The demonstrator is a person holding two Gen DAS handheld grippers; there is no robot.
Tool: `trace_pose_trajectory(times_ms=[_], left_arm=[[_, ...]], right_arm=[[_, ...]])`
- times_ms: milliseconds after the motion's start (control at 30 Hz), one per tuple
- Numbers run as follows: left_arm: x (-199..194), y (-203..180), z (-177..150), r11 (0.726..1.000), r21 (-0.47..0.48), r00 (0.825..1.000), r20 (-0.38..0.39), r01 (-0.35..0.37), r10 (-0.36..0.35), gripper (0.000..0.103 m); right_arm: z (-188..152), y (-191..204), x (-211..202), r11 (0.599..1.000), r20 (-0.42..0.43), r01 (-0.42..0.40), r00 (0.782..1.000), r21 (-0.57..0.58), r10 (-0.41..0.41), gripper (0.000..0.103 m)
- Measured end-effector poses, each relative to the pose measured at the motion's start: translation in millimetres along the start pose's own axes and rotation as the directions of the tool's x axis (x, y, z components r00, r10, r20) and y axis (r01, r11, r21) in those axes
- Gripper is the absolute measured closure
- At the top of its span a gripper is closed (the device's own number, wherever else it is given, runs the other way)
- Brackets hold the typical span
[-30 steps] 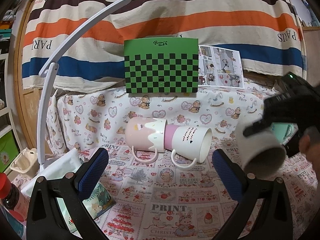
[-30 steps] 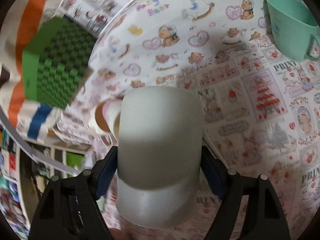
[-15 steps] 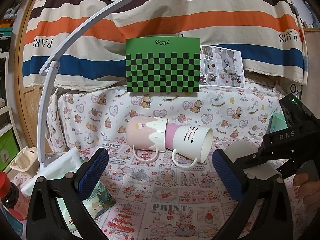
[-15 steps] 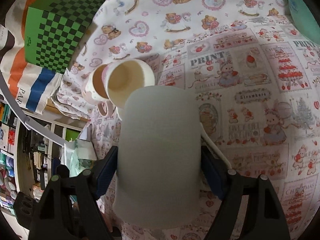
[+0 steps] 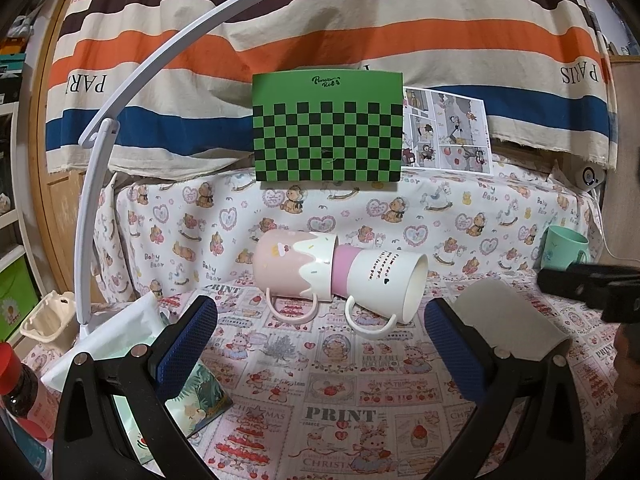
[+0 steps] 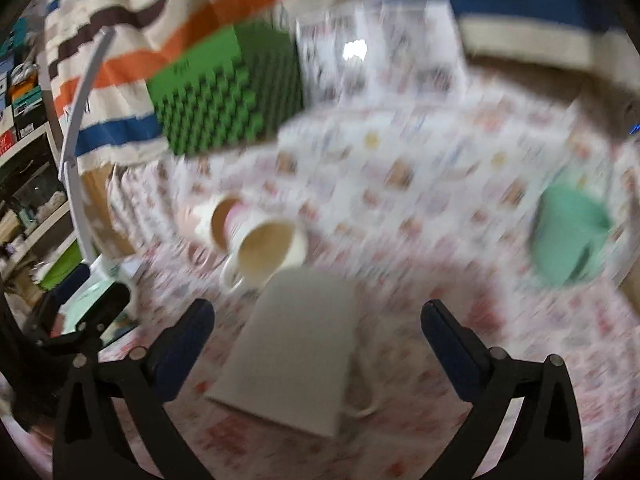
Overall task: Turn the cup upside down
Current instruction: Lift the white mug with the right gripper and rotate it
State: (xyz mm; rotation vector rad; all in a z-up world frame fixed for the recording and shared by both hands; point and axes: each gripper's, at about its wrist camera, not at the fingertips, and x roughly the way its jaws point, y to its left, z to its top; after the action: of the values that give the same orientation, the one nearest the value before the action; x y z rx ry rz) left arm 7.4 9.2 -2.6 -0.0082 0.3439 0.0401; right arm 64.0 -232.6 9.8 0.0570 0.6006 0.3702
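**Cup inverted on cloth, both grippers wide and empty**

Cup [image 6: 292,344]: one pale grey mug, standing mouth-down on the printed tablecloth [image 5: 340,412], closed base up. In the right wrist view it sits between the two blue-padded fingers of the right gripper [image 6: 318,344], with a gap on each side; neither pad touches it. Its handle shows low on its right flank. That view is motion-blurred, so fine contact at the rim cannot be read. In the left wrist view the same cup [image 5: 516,320] appears just behind the right-hand finger of the left gripper [image 5: 320,340].

Count of mugs: four in all. The grey one; a pink mug [image 5: 296,268] and a white mug [image 5: 384,284] lying on their sides, the white one nested mouth-out into the pink one, both handles down on the cloth; one mint-green mug [image 5: 564,248] upright near the right edge of the table.

Grippers: two. Left gripper spread wide, nothing between its fingers. Right gripper likewise spread wide, holding nothing; its black body [image 5: 588,284] enters the left view from the right, above the grey cup.

Edges and room: open cloth lies in front of the nested pair and between the left fingers. Backdrop holds one green checkerboard card [image 5: 327,128] and one comic sheet [image 5: 448,136]. A white curved lamp arm [image 5: 96,184] bounds the left side.
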Motion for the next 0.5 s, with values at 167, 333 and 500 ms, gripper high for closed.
trace_pose_trajectory(times_ms=[167,333,500], left_arm=[[-0.1,-0.4,0.2,1.0,0.001,1.0,0.0,0.0,0.0,0.0],[0.5,0.1,0.3,1.0,0.001,1.0,-0.001,0.0,0.0,0.0],[0.9,-0.2,-0.1,1.0,-0.003,1.0,-0.007,-0.005,0.005,0.0]], right_arm=[[-3.8,-17.7,-16.7,0.997,0.138,0.075,0.988,-0.024,-0.071,0.0],[-6.6,-28.0,-21.0,0.986,0.18,0.149,0.975,-0.076,-0.133,0.0],[-12.1,-31.3,-25.9,0.967,0.268,0.225,0.945,-0.119,-0.187,0.0]])
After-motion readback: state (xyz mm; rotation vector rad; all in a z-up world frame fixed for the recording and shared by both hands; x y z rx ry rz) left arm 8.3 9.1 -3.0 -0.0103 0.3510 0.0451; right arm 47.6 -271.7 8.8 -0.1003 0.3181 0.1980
